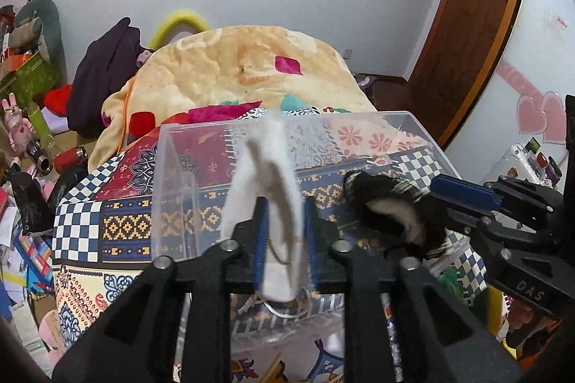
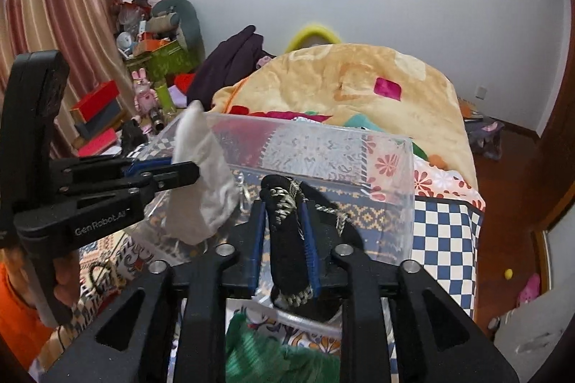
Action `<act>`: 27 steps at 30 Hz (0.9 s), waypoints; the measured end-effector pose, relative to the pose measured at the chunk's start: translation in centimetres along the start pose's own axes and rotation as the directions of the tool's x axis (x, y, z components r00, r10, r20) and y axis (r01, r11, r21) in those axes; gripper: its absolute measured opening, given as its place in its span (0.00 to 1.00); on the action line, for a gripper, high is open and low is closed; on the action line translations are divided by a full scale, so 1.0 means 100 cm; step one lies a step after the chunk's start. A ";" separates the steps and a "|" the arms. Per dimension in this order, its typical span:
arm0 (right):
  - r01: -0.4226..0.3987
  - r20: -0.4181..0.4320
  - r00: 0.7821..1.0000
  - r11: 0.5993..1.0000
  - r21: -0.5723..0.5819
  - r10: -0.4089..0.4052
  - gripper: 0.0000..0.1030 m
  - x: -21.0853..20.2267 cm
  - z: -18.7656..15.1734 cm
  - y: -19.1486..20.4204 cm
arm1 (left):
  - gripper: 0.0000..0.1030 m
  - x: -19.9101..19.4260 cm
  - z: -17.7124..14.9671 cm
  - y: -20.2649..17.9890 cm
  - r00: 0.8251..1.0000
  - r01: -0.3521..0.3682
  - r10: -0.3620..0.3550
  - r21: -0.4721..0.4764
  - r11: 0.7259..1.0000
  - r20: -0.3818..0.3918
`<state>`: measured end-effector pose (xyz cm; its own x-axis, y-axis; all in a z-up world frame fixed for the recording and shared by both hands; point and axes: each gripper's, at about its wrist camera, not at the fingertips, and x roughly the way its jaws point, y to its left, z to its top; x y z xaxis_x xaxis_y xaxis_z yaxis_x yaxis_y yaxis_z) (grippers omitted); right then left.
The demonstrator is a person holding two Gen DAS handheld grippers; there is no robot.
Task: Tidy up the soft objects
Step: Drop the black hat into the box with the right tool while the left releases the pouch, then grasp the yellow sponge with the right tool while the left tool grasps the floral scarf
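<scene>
A clear plastic box (image 1: 172,167) stands on the patterned bedspread (image 1: 118,221); it also shows in the right wrist view (image 2: 406,203). My left gripper (image 1: 284,232) is shut on a white cloth pouch (image 1: 266,181) and holds it over the box; the pouch also shows in the right wrist view (image 2: 205,181), as does the left gripper (image 2: 187,172). My right gripper (image 2: 285,239) is shut on a black soft item with silver trim (image 2: 287,239) above the box's near side. In the left wrist view the right gripper (image 1: 431,199) holds that black item (image 1: 388,203) at the right.
A yellow-orange blanket (image 1: 251,67) is heaped on the bed behind the box. A green knitted item (image 2: 273,354) lies below my right gripper. Clutter, boxes and toys (image 1: 25,138) crowd the left side. A wooden door (image 1: 478,23) is at right.
</scene>
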<state>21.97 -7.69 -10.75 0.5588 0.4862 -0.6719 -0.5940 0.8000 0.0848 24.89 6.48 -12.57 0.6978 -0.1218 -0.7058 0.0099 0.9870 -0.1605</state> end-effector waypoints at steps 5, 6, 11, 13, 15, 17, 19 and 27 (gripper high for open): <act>0.009 0.043 0.999 1.000 -0.013 -0.008 0.43 -0.020 -0.001 0.002 | 0.43 -0.023 -0.002 -0.004 0.999 -0.008 0.007 0.016 1.000 0.049; 0.008 0.049 0.999 1.000 -0.012 -0.007 0.44 -0.022 -0.001 0.002 | 0.44 -0.028 -0.002 -0.004 0.998 -0.009 0.008 0.021 1.000 0.059; 0.020 0.117 0.993 1.000 -0.016 -0.018 0.52 -0.050 -0.002 0.007 | 0.56 -0.065 -0.001 -0.007 0.990 -0.002 -0.002 0.029 1.000 0.142; 0.028 0.157 0.987 0.999 -0.020 -0.024 0.59 -0.065 -0.003 0.008 | 0.61 -0.082 -0.002 -0.008 0.984 0.000 -0.005 0.033 0.999 0.179; 0.033 0.186 0.982 0.999 -0.024 -0.028 0.63 -0.076 -0.006 0.011 | 0.66 -0.097 -0.005 -0.010 0.978 0.003 -0.010 0.035 0.999 0.208; 0.041 0.215 0.976 0.999 -0.023 -0.035 0.69 -0.088 -0.010 0.012 | 0.72 -0.111 -0.010 -0.012 0.973 0.004 -0.013 0.037 0.999 0.232; 0.053 0.234 0.971 0.998 -0.022 -0.046 0.74 -0.095 -0.014 0.013 | 0.78 -0.124 -0.016 -0.013 0.968 0.003 -0.013 0.042 0.999 0.252; 0.117 0.215 0.970 0.993 -0.009 -0.112 0.80 -0.103 -0.048 0.007 | 0.91 -0.141 -0.054 -0.012 0.973 -0.032 0.017 0.062 0.998 0.232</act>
<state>13.02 -13.78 -7.29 0.7332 0.4575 -0.5031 -0.5298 0.8481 -0.0009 11.20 6.49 -6.20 0.8450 -0.0771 -0.5292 0.0319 0.9951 -0.0941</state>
